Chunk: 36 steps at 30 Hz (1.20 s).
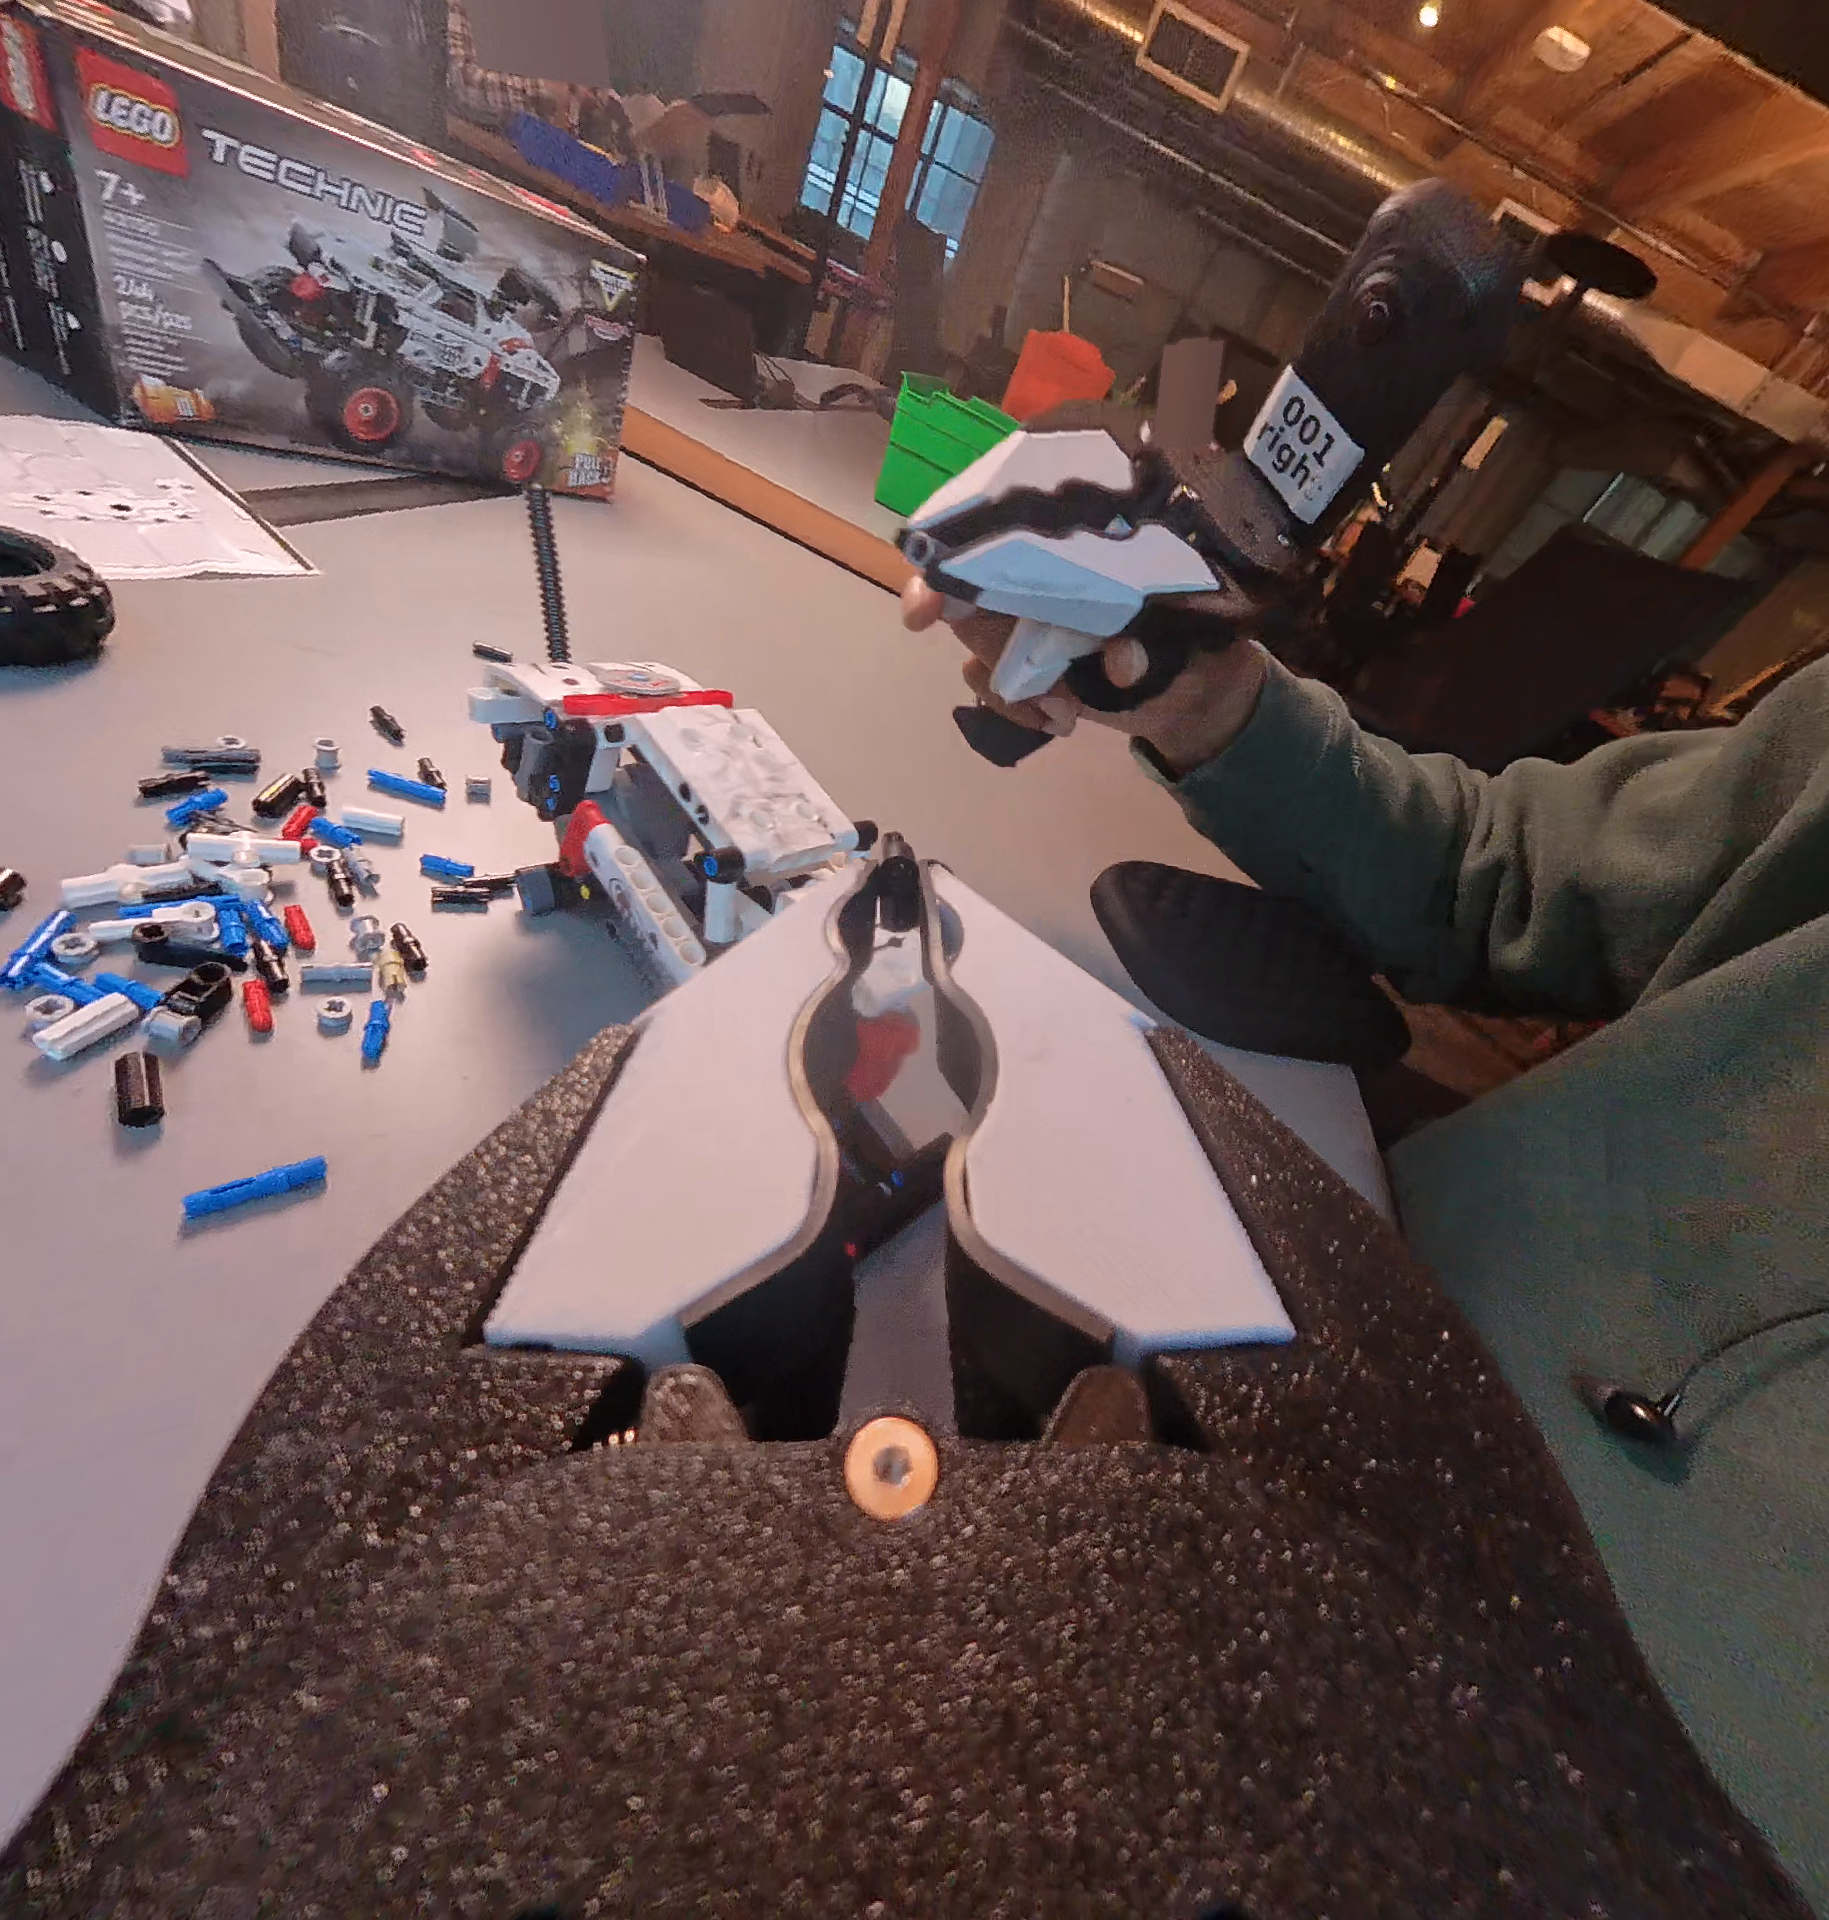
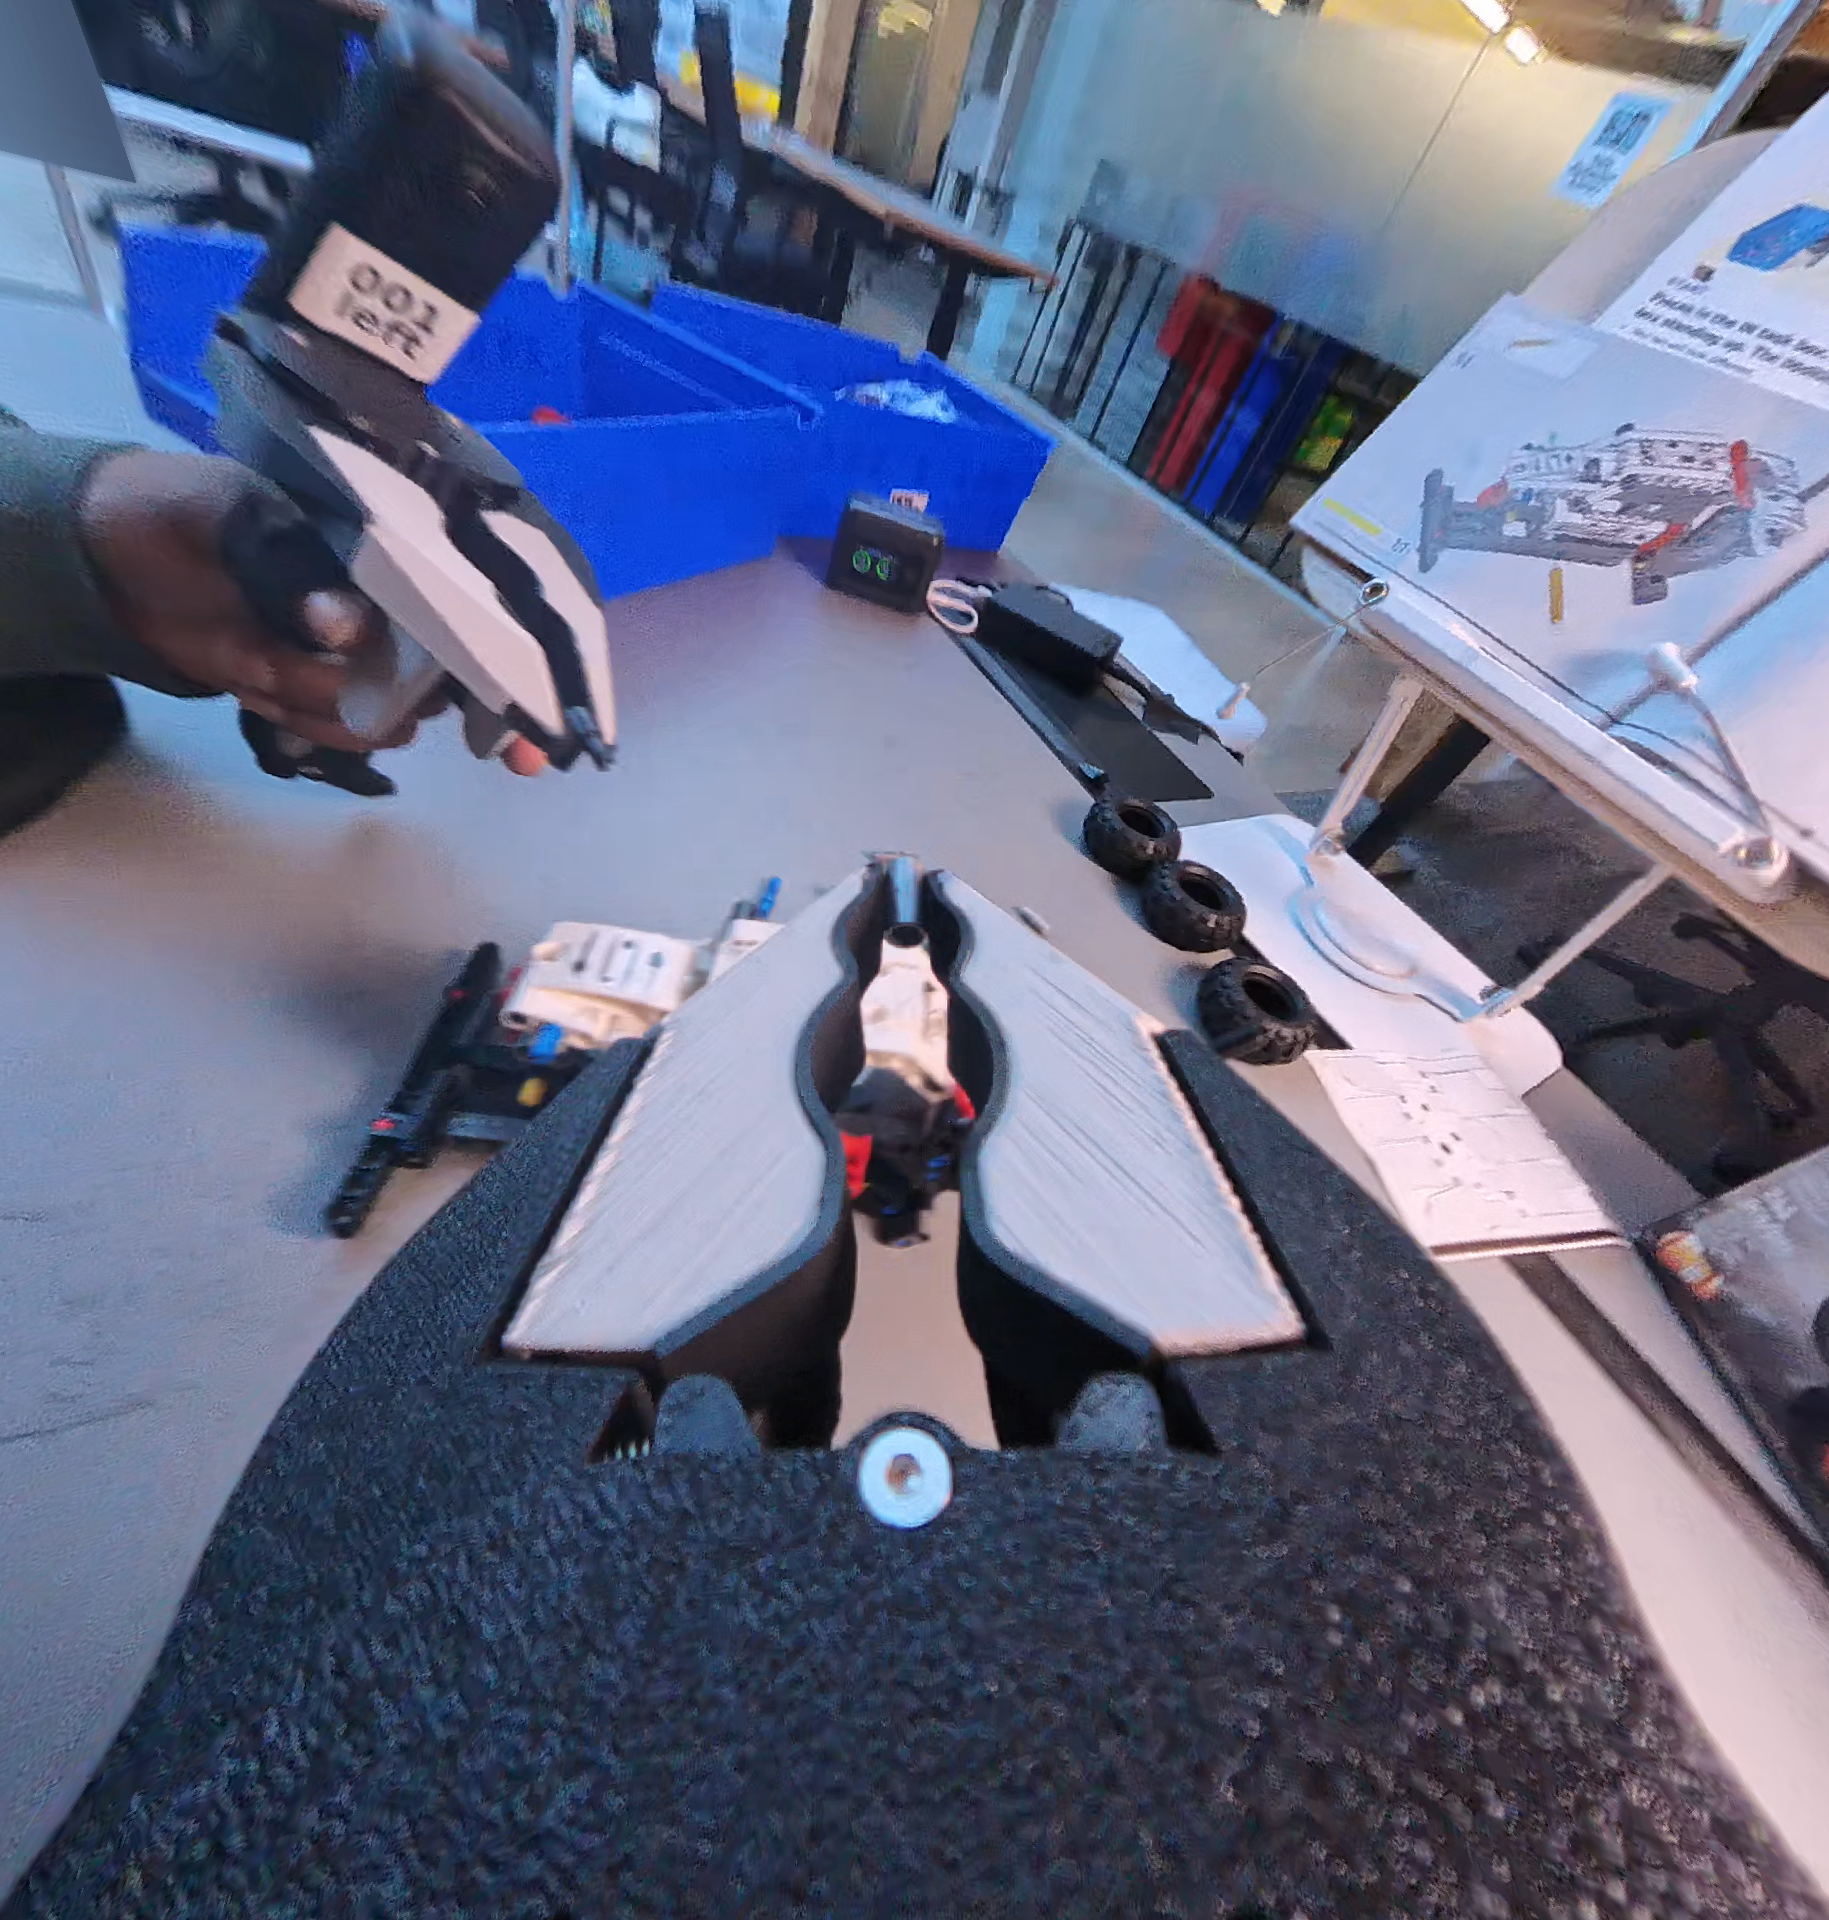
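Observation:
My left gripper [image 1: 895, 896] is shut on a small black pin [image 1: 896, 854] and holds it just above the right end of a half-built white, black and red brick truck [image 1: 681, 810] on the grey table [image 1: 390, 1351]. It also shows in the right wrist view [image 2: 590, 732], held by a hand. My right gripper [image 2: 902, 883] is shut on a small dark grey tube piece [image 2: 904, 927] above the truck [image 2: 598, 987]. In the left wrist view the right gripper [image 1: 920, 548] hovers higher, to the right of the truck.
A pile of loose blue, black and white pieces [image 1: 214, 904] lies left of the truck. The kit box [image 1: 318, 291], a sticker sheet [image 1: 89, 499] and a tyre [image 1: 16, 603] are behind. Three tyres [image 2: 1196, 904], an instruction booklet on a stand [image 2: 1616, 499] and blue bins [image 2: 733, 447] stand farther off. Across from one pair of fingers to the other is roughly 10 cm.

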Each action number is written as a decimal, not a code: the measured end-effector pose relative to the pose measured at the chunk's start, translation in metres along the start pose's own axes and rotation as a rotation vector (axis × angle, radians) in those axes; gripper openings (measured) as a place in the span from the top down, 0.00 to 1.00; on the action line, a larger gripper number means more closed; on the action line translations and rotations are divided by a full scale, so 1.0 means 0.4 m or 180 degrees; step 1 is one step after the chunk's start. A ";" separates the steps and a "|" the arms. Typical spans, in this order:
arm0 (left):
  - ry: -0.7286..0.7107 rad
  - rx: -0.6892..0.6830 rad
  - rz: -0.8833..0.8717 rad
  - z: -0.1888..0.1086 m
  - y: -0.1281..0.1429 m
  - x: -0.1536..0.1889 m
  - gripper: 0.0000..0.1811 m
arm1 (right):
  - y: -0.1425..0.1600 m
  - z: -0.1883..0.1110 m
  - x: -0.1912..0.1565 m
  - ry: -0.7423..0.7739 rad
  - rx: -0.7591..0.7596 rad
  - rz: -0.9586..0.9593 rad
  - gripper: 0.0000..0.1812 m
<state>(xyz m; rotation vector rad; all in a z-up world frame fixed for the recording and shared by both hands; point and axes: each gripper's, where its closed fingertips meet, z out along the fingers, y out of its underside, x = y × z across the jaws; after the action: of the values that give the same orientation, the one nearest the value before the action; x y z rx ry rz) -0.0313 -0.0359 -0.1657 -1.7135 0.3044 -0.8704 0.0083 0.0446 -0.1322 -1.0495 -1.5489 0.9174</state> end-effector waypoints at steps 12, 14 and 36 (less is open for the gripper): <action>0.0820 0.0705 -0.0958 -0.038 -0.060 0.025 0.96 | 0.266 0.376 0.080 -0.1643 -0.2785 -0.1669 0.96; 0.0880 0.0730 -0.1002 -0.041 -0.063 0.027 0.96 | 0.304 0.386 0.071 -0.1778 -0.3026 -0.1625 0.96; 0.1547 0.0783 -0.0590 -0.034 -0.078 0.159 0.96 | -0.159 0.031 -0.260 -0.1705 0.0500 -0.0196 0.92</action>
<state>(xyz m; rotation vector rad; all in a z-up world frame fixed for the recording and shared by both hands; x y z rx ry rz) -0.0035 -0.0737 -0.1109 -1.3014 0.3472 -1.4032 -0.0034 -0.0753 -0.1088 -0.6668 -1.8911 1.3261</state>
